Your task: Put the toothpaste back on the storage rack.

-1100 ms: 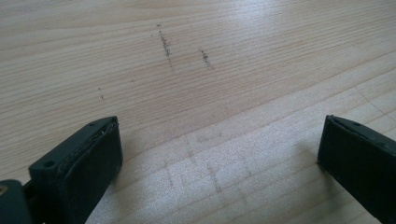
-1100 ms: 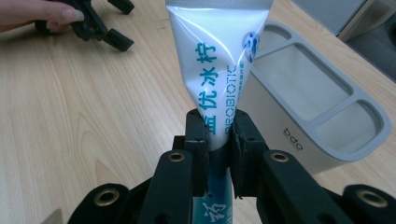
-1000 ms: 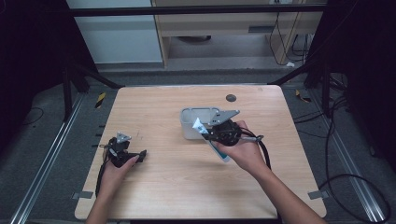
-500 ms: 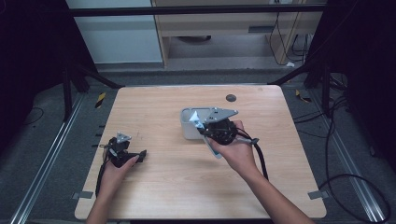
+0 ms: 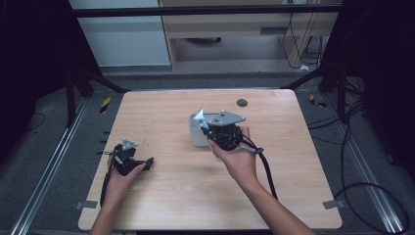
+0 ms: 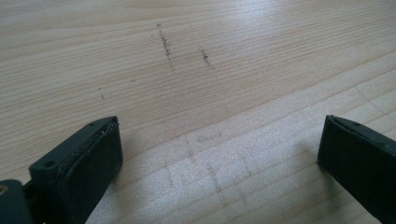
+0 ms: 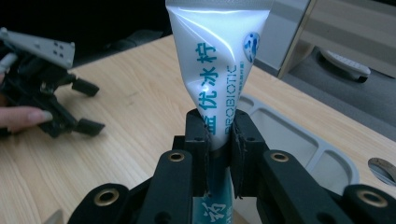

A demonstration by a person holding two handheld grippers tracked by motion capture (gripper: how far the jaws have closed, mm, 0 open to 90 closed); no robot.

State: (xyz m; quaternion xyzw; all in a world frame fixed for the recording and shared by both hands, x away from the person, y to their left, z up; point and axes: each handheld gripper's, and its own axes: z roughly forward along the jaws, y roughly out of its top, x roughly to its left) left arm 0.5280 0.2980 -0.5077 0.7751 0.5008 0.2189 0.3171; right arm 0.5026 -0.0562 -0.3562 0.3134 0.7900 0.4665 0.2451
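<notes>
Leftward over the grey tray [image 5: 196, 138] the right gripper [image 7: 219, 140] has carried its clamped tube [image 7: 217, 60]; lower it squarely (left gripper [image 6: 219, 154] idles, jaws wide, empty).

Tube [image 7: 217, 70] top beyond frame edge

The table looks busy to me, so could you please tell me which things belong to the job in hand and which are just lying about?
In the job:
- toothpaste tube, clamped in the right tool
- grey tray, just beyond the tube

Lying about:
- left tool, jaws open over bare table
- dark round disc near the table's far edge
</notes>
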